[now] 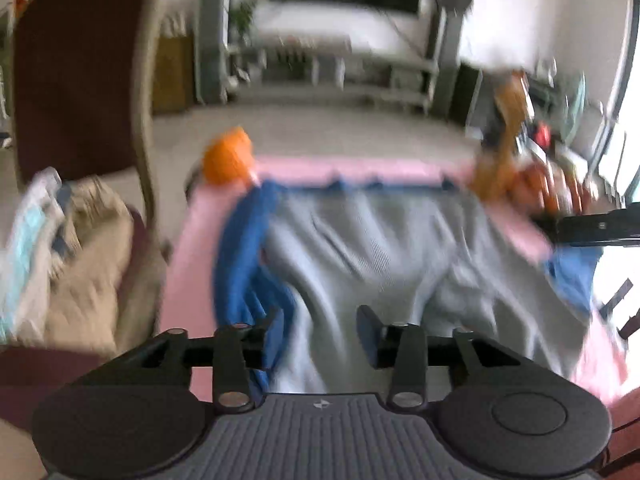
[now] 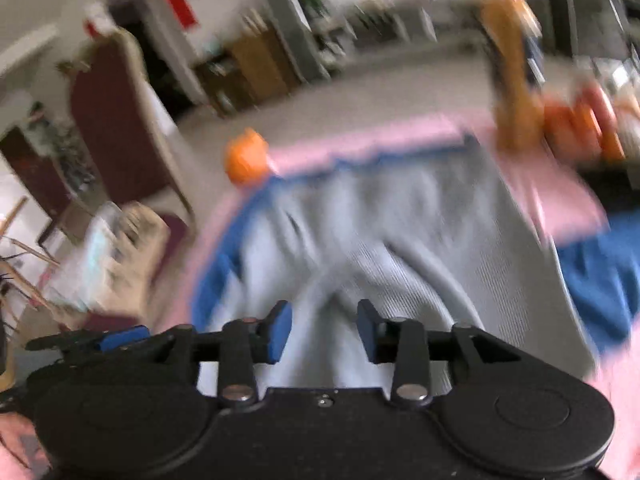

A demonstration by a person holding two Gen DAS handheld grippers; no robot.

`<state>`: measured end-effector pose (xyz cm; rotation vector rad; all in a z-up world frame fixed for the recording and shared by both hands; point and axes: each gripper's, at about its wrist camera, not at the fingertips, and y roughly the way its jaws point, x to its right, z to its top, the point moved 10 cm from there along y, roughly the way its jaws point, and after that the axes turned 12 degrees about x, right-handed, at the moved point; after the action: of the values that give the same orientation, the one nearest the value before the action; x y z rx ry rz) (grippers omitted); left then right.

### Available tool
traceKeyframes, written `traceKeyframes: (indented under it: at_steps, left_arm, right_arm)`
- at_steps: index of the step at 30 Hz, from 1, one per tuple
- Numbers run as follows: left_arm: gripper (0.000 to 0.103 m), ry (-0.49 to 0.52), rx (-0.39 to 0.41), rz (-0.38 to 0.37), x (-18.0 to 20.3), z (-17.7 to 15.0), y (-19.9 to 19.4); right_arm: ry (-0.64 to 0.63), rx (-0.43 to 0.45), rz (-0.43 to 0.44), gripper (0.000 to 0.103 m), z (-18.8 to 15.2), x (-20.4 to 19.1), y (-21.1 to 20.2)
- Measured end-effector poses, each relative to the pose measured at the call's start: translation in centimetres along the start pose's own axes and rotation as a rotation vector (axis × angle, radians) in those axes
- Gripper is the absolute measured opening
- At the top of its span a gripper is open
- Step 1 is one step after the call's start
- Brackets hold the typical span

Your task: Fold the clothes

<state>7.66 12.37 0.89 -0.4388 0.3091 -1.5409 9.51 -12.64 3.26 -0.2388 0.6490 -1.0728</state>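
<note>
A grey ribbed garment (image 1: 380,248) with blue sleeves and trim (image 1: 240,264) lies spread and wrinkled on a pink-covered table (image 1: 188,264). My left gripper (image 1: 320,336) is open, hovering just above the garment's near edge, empty. In the right wrist view the same grey garment (image 2: 400,240) fills the middle, with a blue sleeve (image 2: 604,280) at the right. My right gripper (image 2: 324,330) is open and empty above the garment's near part. Both views are blurred by motion.
An orange ball-like object (image 1: 228,156) sits at the table's far left corner, also in the right wrist view (image 2: 246,160). Orange and brown items (image 1: 520,176) crowd the far right corner. A dark red chair (image 1: 76,80) with a stack of clothes (image 1: 60,256) stands left.
</note>
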Motion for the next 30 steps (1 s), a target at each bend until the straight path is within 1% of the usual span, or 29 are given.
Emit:
traceKeyframes:
  at_steps: [2, 4, 7, 9, 11, 13, 14, 16, 18, 21, 22, 24, 25, 26, 27, 28, 29, 30]
  left_arm:
    - [0.044, -0.021, 0.030, 0.038, -2.3, 2.0, 1.7]
    - [0.044, -0.067, 0.023, 0.046, -4.1, 2.8, 4.3]
    - [0.045, -0.152, -0.003, 0.036, -6.6, 3.7, 8.9]
    - [0.047, -0.191, -0.023, 0.021, -7.6, 3.8, 12.4]
    - [0.052, -0.221, -0.046, 0.006, -8.4, 4.0, 15.8]
    - [0.058, -0.209, -0.084, -0.013, -8.7, 4.0, 19.4]
    - [0.060, -0.201, -0.102, -0.018, -8.7, 3.9, 21.1]
    - [0.061, -0.173, -0.131, -0.005, -8.5, 3.6, 23.9]
    - [0.063, -0.146, -0.160, 0.008, -8.4, 3.3, 26.6]
    - [0.063, -0.104, -0.203, 0.027, -8.2, 2.9, 30.7]
    - [0.058, -0.095, -0.215, 0.029, -8.0, 2.8, 32.0]
    - [0.053, -0.091, -0.227, 0.018, -7.6, 2.5, 33.8]
    - [0.046, -0.081, -0.229, 0.021, -7.3, 2.4, 34.2]
    - [0.036, -0.070, -0.230, 0.025, -7.1, 2.3, 34.7]
    - [0.033, -0.059, -0.232, 0.028, -6.9, 2.2, 35.1]
    - [0.029, -0.044, -0.229, 0.036, -6.7, 2.2, 35.4]
    - [0.017, -0.021, -0.215, 0.051, -6.7, 2.3, 35.3]
    - [0.012, 0.003, -0.202, 0.066, -6.7, 2.3, 35.2]
  right_arm:
    - [0.004, 0.050, 0.059, 0.050, 3.1, -2.2, 1.0]
    - [0.043, 0.075, 0.121, 0.053, 5.2, -3.6, 3.3]
    - [0.130, 0.087, 0.176, 0.055, 7.0, -4.5, 8.0]
    - [0.188, 0.071, 0.193, 0.055, 7.4, -4.5, 11.4]
    - [0.234, 0.032, 0.191, 0.055, 6.4, -3.9, 15.6]
    - [0.253, -0.010, 0.178, 0.051, 4.9, -3.1, 19.3]
    - [0.251, -0.036, 0.156, 0.045, 3.9, -2.6, 21.0]
    - [0.252, -0.087, 0.111, 0.035, 1.9, -1.3, 24.2]
    - [0.266, -0.142, 0.065, 0.034, 0.0, 0.1, 26.3]
    - [0.281, -0.170, 0.046, 0.035, -1.1, 1.3, 27.1]
    - [0.286, -0.179, 0.040, 0.033, -1.5, 1.7, 27.4]
    - [0.296, -0.198, 0.028, 0.033, -2.2, 2.5, 27.9]
    - [0.301, -0.207, 0.022, 0.033, -2.6, 2.8, 28.1]
    - [0.306, -0.216, 0.016, 0.033, -3.0, 3.2, 28.4]
    - [0.311, -0.225, 0.010, 0.033, -3.4, 3.6, 28.6]
    - [0.316, -0.234, 0.004, 0.034, -3.7, 4.0, 28.9]
    - [0.316, -0.241, 0.001, 0.035, -4.0, 4.3, 29.0]
    - [0.304, -0.240, 0.006, 0.037, -4.0, 4.2, 28.9]
